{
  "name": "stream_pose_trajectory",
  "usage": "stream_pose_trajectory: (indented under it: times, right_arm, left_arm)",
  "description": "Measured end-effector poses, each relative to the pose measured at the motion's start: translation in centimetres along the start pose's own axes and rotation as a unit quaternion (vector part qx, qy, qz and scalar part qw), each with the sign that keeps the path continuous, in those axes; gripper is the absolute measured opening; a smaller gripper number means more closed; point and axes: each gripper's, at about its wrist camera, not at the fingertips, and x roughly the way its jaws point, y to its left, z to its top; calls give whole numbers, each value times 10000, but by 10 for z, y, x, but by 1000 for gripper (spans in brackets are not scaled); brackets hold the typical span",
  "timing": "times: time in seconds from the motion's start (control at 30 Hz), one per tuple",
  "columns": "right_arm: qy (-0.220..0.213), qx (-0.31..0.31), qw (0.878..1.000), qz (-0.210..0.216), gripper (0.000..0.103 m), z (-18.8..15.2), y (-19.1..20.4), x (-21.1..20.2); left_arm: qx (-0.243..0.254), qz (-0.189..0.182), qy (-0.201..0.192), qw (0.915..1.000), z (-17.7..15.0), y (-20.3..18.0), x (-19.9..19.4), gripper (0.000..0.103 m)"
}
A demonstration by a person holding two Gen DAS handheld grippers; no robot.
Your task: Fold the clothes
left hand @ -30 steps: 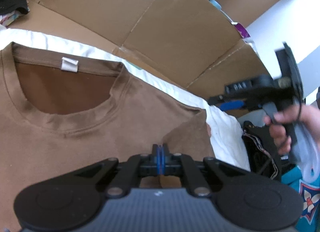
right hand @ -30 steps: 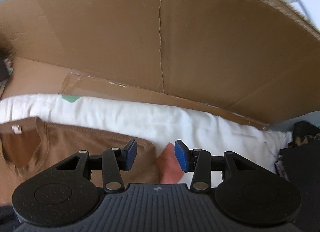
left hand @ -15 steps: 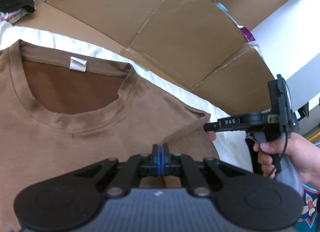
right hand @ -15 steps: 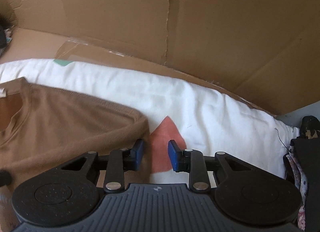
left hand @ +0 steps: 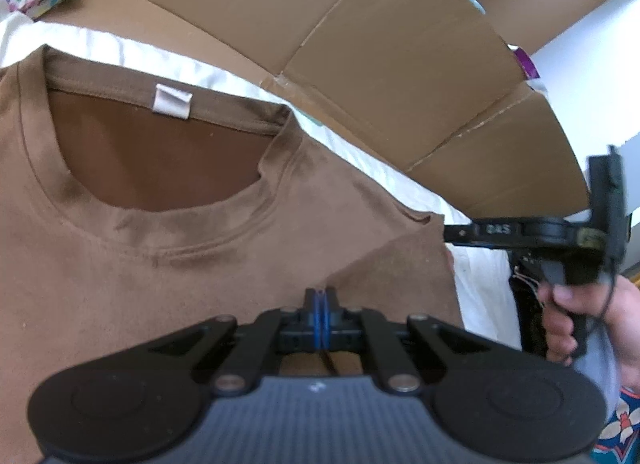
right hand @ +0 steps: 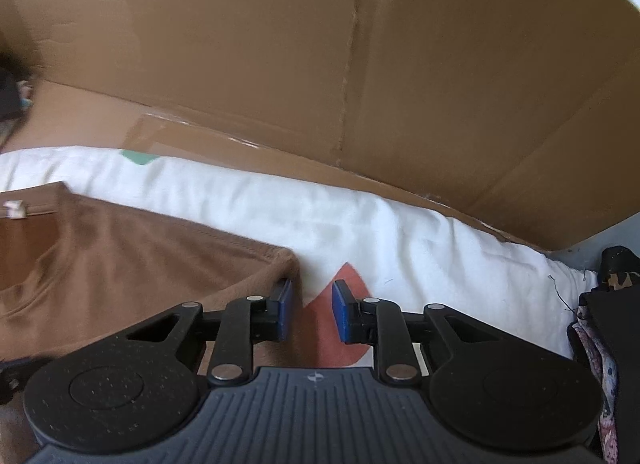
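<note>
Brown shirt (left hand: 168,264) lies flat on a white sheet (right hand: 360,224), neck label up, cardboard (right hand: 360,64) behind it. Left tongs (left hand: 320,300) are pinched shut on a fold of cloth near the shirt's shoulder. Right tongs (right hand: 311,314) are narrow and closing at the sleeve corner: 1 pad sits over the brown edge, the other over the sheet's red patch, nothing pressed yet. I'd worry they nip the sheet along with the sleeve, or catch only a sliver of hem that slips out when lifted, skewing the fold.
</note>
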Motion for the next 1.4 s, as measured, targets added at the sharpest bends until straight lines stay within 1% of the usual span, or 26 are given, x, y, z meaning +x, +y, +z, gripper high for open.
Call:
stream_pose_trajectory:
  times: [0.07,0.17,0.4,0.53,0.6,0.73,0.87,1.0,1.07,1.1,1.13,1.17,1.23,1.27,1.33,1.37,1.4]
  right_arm:
    - [-52,-169,9998,58,29,-5,4,-7]
    - [-35,-417,9990,155,29,-6,11,-5]
    - [-81,-363,9992,130,29,-3,9,0]
    - [-34,-439,9990,67,29,-1,8,13]
    - [26,-255,9997,61,29,1,2,24]
    - [-4,32,9998,183,28,2,-10,30]
    - [3,186,9991,369,32,1,-21,33]
    - [418,384,9971,498,33,13,-28,35]
    - [559,145,9977,347,32,16,-23,27]
    - [514,-81,9983,255,32,15,-20,21]
    - [423,-297,9983,255,32,13,-18,14]
    - [320,-429,9979,375,32,10,-18,5]
    - [180,-532,9962,662,31,2,-21,-10]
    - [136,-599,9957,689,31,-3,-22,-15]
    - [95,-694,9954,658,18,-15,-24,-21]
    - [80,-722,9952,658,9,-22,-26,-22]
    - [56,-722,9952,659,8,-29,-28,-23]
  left_arm:
    - [-14,15,-1,10000,-1,1,1,2]
    - [-30,35,-5,10000,-2,2,2,2]
    - [-24,51,-40,10000,-3,2,1,2]
    - [20,109,-68,9999,-5,1,1,2]
    - [59,173,-90,9998,-6,1,1,2]
    - [129,261,-111,9995,-6,0,4,2]
    - [76,273,-58,9996,-5,5,11,3]
    - [69,295,38,9995,0,4,12,5]
    - [-1,272,43,9996,0,4,8,6]
    - [-30,264,39,9996,-1,5,6,6]
    - [-49,259,35,9996,-3,5,3,6]
    - [-45,258,37,9996,-5,4,0,6]
    - [-27,249,65,9997,-11,1,-5,8]
    - [-29,234,91,9997,-13,-1,-6,9]
    - [-31,189,138,9997,-18,-5,-6,15]
    - [-14,162,168,9997,-20,-7,-6,16]
    - [16,144,201,9997,-23,-10,-5,16]
